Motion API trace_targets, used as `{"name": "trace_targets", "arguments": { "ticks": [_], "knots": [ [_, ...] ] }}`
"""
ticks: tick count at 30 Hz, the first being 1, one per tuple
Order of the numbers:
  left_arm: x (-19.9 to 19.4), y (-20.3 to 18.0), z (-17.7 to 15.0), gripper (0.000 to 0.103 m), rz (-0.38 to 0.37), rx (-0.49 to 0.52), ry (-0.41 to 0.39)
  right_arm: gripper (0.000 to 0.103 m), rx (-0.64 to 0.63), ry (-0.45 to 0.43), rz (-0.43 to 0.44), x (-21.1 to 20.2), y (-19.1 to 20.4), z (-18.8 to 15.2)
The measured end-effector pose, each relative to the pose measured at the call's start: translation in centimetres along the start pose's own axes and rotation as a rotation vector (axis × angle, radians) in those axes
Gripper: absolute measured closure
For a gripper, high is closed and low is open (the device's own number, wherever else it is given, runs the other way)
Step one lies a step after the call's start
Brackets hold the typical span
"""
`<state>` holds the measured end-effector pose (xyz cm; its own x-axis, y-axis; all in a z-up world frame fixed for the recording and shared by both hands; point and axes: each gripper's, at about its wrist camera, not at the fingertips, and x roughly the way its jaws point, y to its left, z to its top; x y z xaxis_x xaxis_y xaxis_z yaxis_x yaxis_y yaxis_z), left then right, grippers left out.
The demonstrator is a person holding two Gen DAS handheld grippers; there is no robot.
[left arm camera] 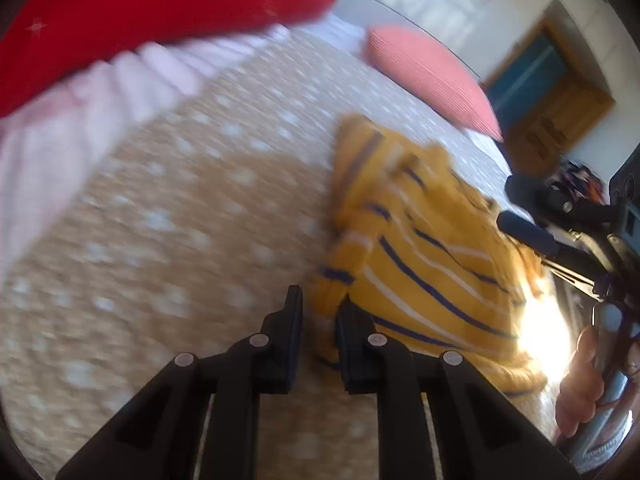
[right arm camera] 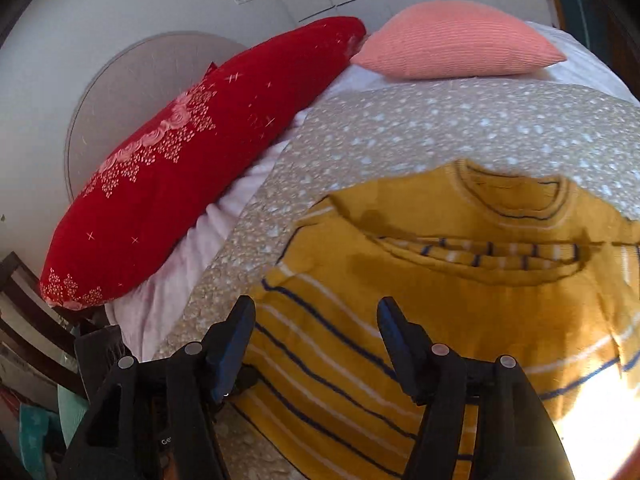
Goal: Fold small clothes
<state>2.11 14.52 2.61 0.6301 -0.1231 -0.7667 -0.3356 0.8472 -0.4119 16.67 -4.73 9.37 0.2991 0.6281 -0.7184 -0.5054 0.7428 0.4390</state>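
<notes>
A small mustard-yellow sweater [right arm camera: 452,292] with thin navy and white stripes is lying on a tan bedspread [right arm camera: 360,136] dotted with white, its round collar pointing away from the right wrist camera and one sleeve folded across its chest. The right gripper [right arm camera: 316,344] is hovering low over the sweater's striped lower part, angled down toward it, with its jaws standing wide apart and nothing between them; the fabric is showing through the gap. The left gripper [left arm camera: 318,340] is sitting at the sweater's edge, pointing along the bedspread, its jaws drawn close with only a narrow gap; a bit of yellow cloth is lying at the tip of one finger, but the blurred left wrist view is not showing whether it is pinched. In that same view the right gripper's body and the person's right hand [left arm camera: 580,384] gripping it are appearing on the far side of the sweater, in bright glare. Beyond the sweater's collar a coral ribbed pillow [right arm camera: 460,40] is resting on a white sheet [right arm camera: 168,292], and a long red embroidered pillow [right arm camera: 192,160] is lying along the sheet beside the bedspread.
</notes>
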Motion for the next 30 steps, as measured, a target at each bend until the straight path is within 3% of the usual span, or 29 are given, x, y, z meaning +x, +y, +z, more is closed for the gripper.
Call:
{"name": "trace_targets", "arguments": {
  "ticks": [2,4,6,8,9,11,13,14,16,17,20,22,25,30],
  "knots": [
    [-1.0,1.3,0.0,0.075,-0.051,-0.04,-0.002,0.035,-0.006,0.044,0.006,2.6,1.5,0.4],
    [-2.9,1.9,-1.0,0.072,-0.076,-0.049,-0.038,0.034,-0.004,0.092,-0.026,5.3,2.5,0.8],
    [-5.1,2.0,-2.3,0.067,-0.054,-0.027,-0.084,0.033,-0.027,0.12,-0.123,7.5,3.8,0.8],
    [-6.9,2.6,-3.5,0.055,-0.071,-0.043,-0.113,0.031,-0.062,0.142,-0.21,9.6,4.9,0.7],
    [-7.7,3.1,-4.1,0.049,-0.082,-0.055,-0.129,0.026,-0.078,0.151,-0.241,10.6,5.4,0.4],
    [-8.9,3.8,-4.9,0.046,-0.082,-0.069,-0.15,0.017,-0.103,0.153,-0.308,11.7,5.6,-0.2],
    [-9.6,4.3,-5.4,0.046,-0.071,-0.079,-0.155,0.016,-0.161,0.164,-0.408,13.1,6.4,-0.7],
    [-9.8,4.4,-5.5,0.046,-0.069,-0.082,-0.156,0.017,-0.208,0.173,-0.458,13.7,6.8,-1.1],
    [-10.2,4.8,-5.9,0.046,-0.072,-0.091,-0.156,0.031,-0.287,0.147,-0.551,13.9,7.4,-1.8],
    [-10.5,4.8,-6.1,0.046,-0.073,-0.095,-0.155,0.047,-0.295,0.134,-0.567,13.6,7.3,-1.9],
    [-11.2,4.3,-6.2,0.046,-0.072,-0.083,-0.16,0.077,-0.231,0.095,-0.462,10.6,5.6,-0.8],
    [-11.5,3.2,-6.2,0.046,-0.071,-0.058,-0.164,0.079,-0.157,0.034,-0.367,7.0,3.9,0.1],
    [-11.7,1.7,-6.3,0.044,-0.077,-0.027,-0.16,0.08,-0.083,-0.056,-0.297,1.7,1.2,0.8],
    [-11.2,-2.2,-6.9,0.044,-0.094,0.048,-0.126,0.081,0.095,-0.173,-0.267,-7.1,-7.0,-1.5]
  ]
}}
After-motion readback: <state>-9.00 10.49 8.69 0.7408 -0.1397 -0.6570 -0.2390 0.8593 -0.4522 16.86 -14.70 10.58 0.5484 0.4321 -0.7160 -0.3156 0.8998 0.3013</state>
